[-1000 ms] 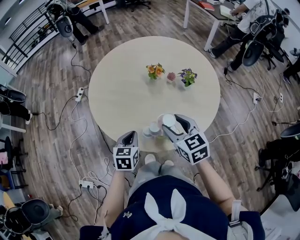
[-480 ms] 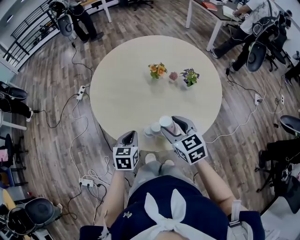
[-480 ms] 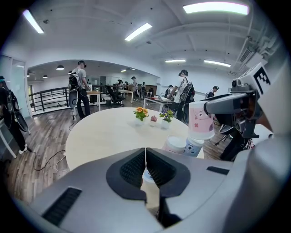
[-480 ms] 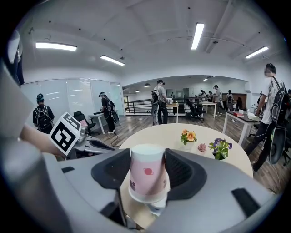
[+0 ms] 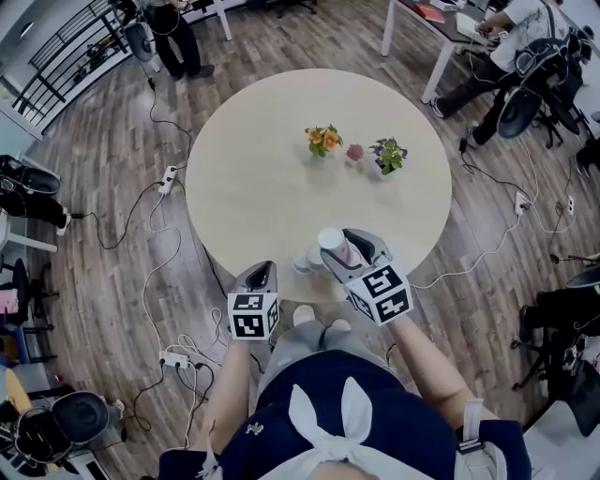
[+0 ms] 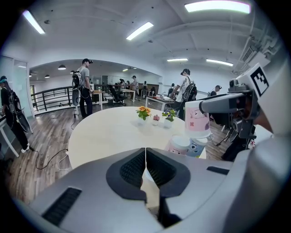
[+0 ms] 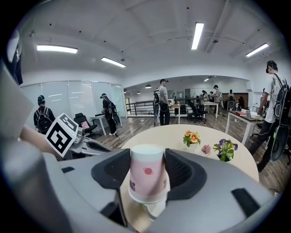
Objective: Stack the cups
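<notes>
So the right gripper has its jaws pinching an upside-down pink cup just above the two other cups at the round table's near edge, while the left gripper's jaws are pressed together on nothing.

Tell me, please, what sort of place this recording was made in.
Probably an open-plan office or lab: a white-legged desk and black swivel chair stand beyond a round beige table, and a white power strip with cables lies on the wood-plank floor.
</notes>
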{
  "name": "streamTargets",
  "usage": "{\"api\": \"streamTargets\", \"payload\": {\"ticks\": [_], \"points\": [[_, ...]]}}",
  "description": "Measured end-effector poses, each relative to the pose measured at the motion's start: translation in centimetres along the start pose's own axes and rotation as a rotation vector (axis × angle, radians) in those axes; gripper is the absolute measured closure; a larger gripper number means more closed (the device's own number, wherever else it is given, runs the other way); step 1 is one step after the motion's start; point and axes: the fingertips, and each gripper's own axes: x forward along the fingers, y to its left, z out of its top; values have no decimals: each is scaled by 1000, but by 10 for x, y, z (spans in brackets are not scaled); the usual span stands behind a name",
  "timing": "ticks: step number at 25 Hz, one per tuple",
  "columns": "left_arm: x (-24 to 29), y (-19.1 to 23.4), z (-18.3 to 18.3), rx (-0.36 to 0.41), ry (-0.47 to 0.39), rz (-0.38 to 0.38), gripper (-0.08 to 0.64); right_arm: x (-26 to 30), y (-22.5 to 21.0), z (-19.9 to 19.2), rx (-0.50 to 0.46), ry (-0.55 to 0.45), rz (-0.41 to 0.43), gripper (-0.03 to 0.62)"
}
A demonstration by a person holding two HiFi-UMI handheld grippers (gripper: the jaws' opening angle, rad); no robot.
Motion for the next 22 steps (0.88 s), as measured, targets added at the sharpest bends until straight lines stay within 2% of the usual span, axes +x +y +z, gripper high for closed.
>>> {"api": "streamTargets", "payload": {"ticks": [10,22], "points": [[-6,4,-3,-6,11,18,535,2,1,-12,-14,19,9,348],[1,-10,4,9,7,-14,536,-5,6,-23,-52,50,9,348]]}}
